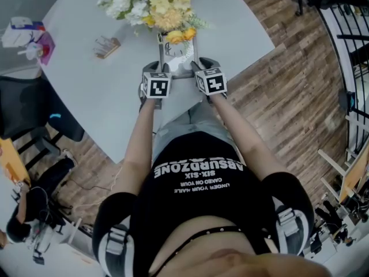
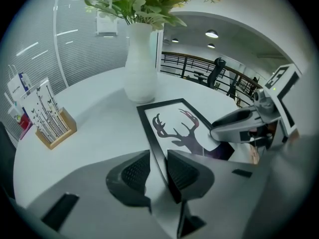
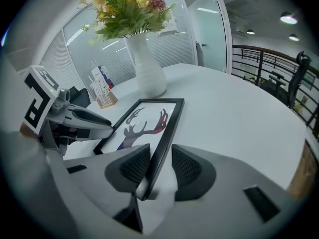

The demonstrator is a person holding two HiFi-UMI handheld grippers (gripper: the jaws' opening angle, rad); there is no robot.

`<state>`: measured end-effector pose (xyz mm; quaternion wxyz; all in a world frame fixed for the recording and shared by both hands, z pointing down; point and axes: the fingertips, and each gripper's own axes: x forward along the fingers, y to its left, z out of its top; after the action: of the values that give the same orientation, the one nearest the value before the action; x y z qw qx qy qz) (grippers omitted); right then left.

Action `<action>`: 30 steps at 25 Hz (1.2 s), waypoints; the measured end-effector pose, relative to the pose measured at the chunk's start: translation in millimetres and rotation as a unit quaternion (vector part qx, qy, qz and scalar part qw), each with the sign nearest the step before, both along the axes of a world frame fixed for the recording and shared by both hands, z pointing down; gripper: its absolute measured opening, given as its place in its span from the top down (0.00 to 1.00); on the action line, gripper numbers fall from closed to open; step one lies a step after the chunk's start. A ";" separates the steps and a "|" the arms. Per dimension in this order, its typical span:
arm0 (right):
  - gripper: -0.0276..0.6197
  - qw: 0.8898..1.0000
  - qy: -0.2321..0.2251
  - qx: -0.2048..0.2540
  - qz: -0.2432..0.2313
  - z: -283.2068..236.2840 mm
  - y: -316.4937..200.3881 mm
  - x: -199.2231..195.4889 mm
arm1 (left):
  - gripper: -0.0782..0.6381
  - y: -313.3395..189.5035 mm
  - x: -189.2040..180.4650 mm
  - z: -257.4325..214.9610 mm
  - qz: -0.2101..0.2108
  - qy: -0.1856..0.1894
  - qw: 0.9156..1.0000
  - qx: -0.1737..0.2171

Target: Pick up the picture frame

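The picture frame (image 2: pixel 174 128), black-edged with a deer silhouette print, lies flat on the round grey table (image 1: pixel 115 91), just in front of a white vase (image 2: pixel 140 63) of flowers (image 1: pixel 155 4). 2 grippers flank it. The left gripper (image 2: pixel 157 171) straddles the frame's left edge with its jaws apart: the inner pad sits against the black moulding, while a strip of table shows between the outer pad and the frame. The right gripper (image 3: pixel 160 166) straddles the right edge near the frame's closest corner, its jaws spread wide and released, neither pad pressing on the wood. A wooden card holder (image 2: pixel 47 121) stands well apart on the table.
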<state>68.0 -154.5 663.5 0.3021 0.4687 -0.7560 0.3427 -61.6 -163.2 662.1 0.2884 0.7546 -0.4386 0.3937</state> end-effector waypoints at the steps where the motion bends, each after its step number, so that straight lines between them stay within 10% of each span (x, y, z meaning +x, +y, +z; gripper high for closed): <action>1: 0.73 1.000 -0.002 -0.001 0.000 1.0 0.0 -0.4 | 0.74 -0.2 -0.3 0.5 -0.001 0.002 1.000 -0.001; 30: 0.79 1.000 -0.017 0.004 0.011 1.5 1.5 -2.3 | 0.75 0.7 0.0 17.2 -0.051 0.058 0.996 -0.053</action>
<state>65.7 -153.0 665.0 0.2831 0.4728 -0.7572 0.3507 -61.6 -162.6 679.3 0.3727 0.7367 -0.4375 0.3563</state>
